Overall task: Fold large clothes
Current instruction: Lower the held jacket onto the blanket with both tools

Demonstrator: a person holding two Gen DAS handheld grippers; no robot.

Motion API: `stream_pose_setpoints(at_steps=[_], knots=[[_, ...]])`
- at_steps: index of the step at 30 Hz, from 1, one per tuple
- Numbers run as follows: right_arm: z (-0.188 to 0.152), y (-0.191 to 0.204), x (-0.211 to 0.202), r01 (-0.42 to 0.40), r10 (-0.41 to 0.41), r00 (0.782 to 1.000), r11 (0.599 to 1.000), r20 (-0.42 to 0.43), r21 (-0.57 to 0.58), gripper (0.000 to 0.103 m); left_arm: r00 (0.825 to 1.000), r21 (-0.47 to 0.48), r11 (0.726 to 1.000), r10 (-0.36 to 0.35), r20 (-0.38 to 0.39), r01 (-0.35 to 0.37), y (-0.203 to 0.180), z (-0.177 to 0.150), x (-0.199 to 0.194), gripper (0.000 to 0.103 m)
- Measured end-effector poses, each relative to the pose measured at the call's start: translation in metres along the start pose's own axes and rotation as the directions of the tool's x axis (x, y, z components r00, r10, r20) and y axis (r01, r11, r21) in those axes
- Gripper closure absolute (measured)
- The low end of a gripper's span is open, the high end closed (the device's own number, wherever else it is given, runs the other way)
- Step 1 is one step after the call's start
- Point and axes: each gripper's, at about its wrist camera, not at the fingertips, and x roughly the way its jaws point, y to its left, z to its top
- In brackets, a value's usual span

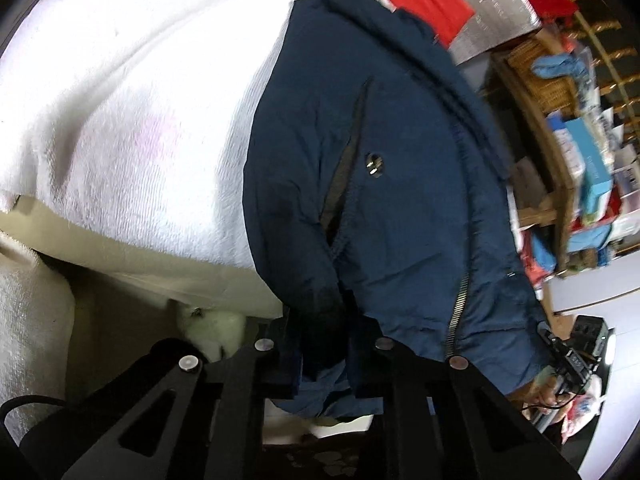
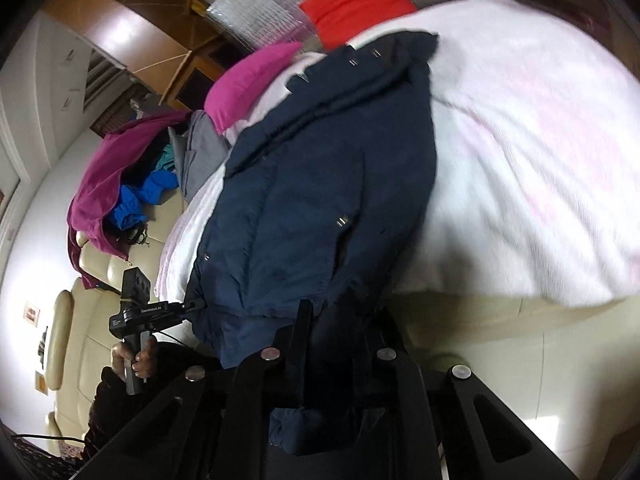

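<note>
White blanket (image 1: 132, 120) covers a cream sofa (image 2: 460, 320) and bears the navy jacket (image 1: 380, 184), which lies lengthwise with its collar far and its hem near. Left gripper (image 1: 320, 336): jaws narrow, clamped on a dark fold at the jacket's near hem, left of the zip (image 1: 456, 304); cloth bunches between and below the fingers. Right gripper (image 2: 332, 336): jaws likewise narrow, pinching the near hem on the jacket's right side, fabric hanging beneath. In the right wrist view the left gripper appears at the jacket's near-left corner, its handle gripped by a hand (image 2: 138, 356). Beyond the collar lie a pink cushion (image 2: 248, 84) and a red cushion (image 2: 356, 4). At far left a heap of clothes (image 2: 120, 184) rests on the sofa.
</note>
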Motion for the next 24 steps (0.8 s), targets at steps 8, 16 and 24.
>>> stream_pose_setpoints(at_steps=[8, 16, 24], knots=[[0.037, 0.044, -0.019, 0.001, 0.004, 0.996, 0.998, 0.085, -0.063, 0.089, 0.978, 0.052, 0.988, -0.149, 0.149, 0.143, -0.008, 0.020, -0.054, 0.088], [0.102, 0.064, -0.033, -0.006, 0.010, 0.979, 1.000, 0.205, -0.020, 0.089, 0.951, 0.064, 0.977, -0.211, 0.226, 0.202, -0.038, 0.087, -0.084, 0.089], [0.181, 0.058, -0.022, -0.028, 0.017, 0.954, 0.999, 0.298, 0.032, 0.090, 0.932, -0.022, 0.977, -0.196, 0.305, 0.212, -0.056, 0.170, -0.061, 0.090]])
